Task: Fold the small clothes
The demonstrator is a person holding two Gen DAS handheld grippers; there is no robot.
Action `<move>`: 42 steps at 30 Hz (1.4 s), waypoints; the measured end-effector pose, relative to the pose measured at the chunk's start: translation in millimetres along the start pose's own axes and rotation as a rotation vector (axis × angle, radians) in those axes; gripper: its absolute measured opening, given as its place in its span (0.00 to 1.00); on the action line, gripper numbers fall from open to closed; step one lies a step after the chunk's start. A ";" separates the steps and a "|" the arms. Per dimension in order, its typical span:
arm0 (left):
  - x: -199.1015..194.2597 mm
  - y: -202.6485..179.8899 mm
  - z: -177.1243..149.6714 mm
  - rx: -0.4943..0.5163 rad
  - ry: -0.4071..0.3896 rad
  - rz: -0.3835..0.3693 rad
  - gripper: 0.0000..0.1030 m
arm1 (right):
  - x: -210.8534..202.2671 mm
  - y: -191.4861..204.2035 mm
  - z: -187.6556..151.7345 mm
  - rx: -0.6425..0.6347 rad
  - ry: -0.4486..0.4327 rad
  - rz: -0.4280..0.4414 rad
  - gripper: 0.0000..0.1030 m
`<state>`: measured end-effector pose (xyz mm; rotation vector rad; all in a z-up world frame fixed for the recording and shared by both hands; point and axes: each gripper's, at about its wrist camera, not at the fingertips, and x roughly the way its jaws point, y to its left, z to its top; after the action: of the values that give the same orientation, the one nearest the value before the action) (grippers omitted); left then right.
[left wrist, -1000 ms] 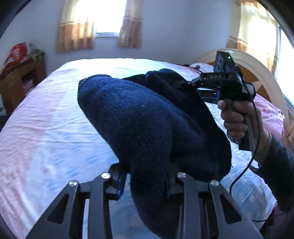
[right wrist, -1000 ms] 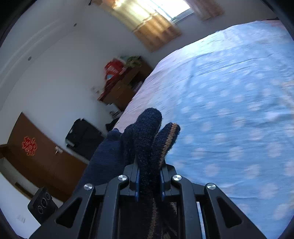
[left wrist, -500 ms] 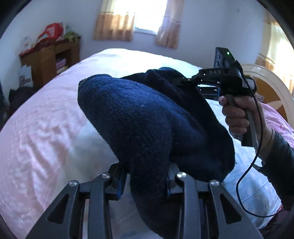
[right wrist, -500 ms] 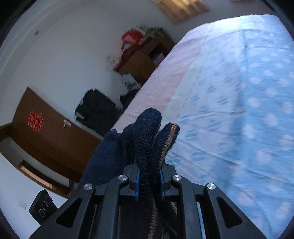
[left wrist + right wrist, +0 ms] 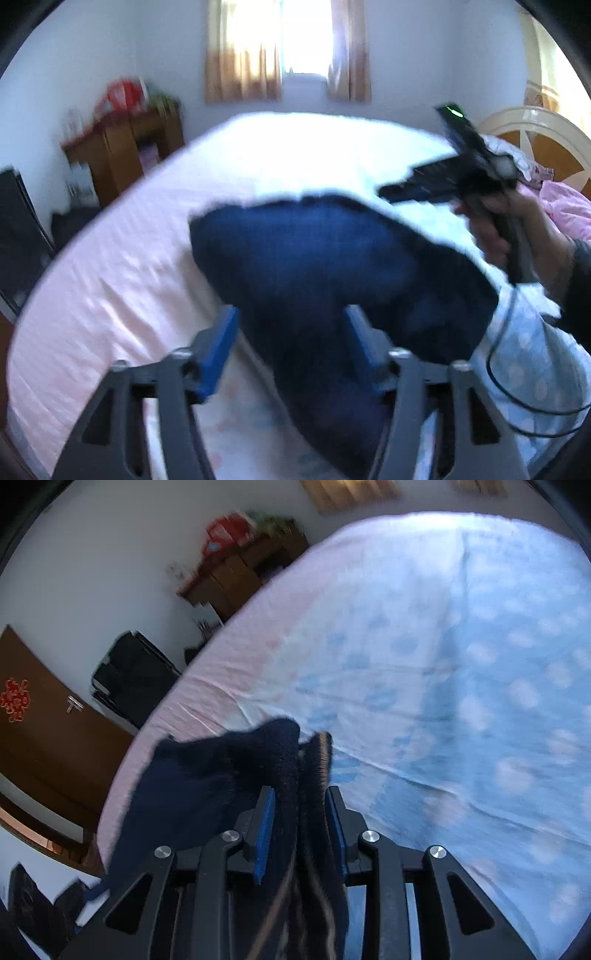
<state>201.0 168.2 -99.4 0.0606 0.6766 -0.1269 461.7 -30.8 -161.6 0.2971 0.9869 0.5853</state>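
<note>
Left gripper: the left gripper (image 5: 291,350) is opening. Its blue pads stand wide apart and no longer squeeze the dark blue knit garment (image 5: 332,266), which hangs between them.
Right gripper: the right gripper (image 5: 300,823) is opening too. A bunched edge of the garment (image 5: 229,775) sits in the narrow gap; the cloth looks barely held, if at all.
Where the garment is: low over the bed (image 5: 110,280), near its front edge, drooping onto the sheet.
What could go wrong: both sides let go at once, so the soft knit may flop into a crooked heap, or catch on a pad and get dragged out of shape.
Containers: none seen near the garment; a wooden cabinet (image 5: 122,158) far off has things piled on top, too blurry to name.
</note>
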 end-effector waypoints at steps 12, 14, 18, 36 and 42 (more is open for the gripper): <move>53.5 8.6 4.2 -0.134 0.053 0.086 0.91 | -53.0 65.1 -104.8 -0.241 0.117 0.198 0.49; 46.9 7.5 -6.3 -0.161 0.065 0.094 0.95 | -45.1 48.5 -111.9 -0.189 0.131 0.136 0.49; 46.2 4.9 -11.4 -0.164 0.070 0.094 0.98 | -41.9 13.3 -119.4 -0.065 0.118 0.132 0.49; 50.6 14.8 -18.6 -0.196 0.073 0.073 1.00 | -51.5 22.1 -150.4 -0.140 0.017 0.019 0.49; 28.7 2.4 -23.7 -0.141 0.045 0.118 1.00 | -57.3 36.8 -153.3 -0.177 0.003 -0.064 0.50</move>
<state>208.8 170.1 -135.8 -0.0320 0.7240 0.0354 295.8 -38.4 -184.9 0.1073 0.9374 0.6102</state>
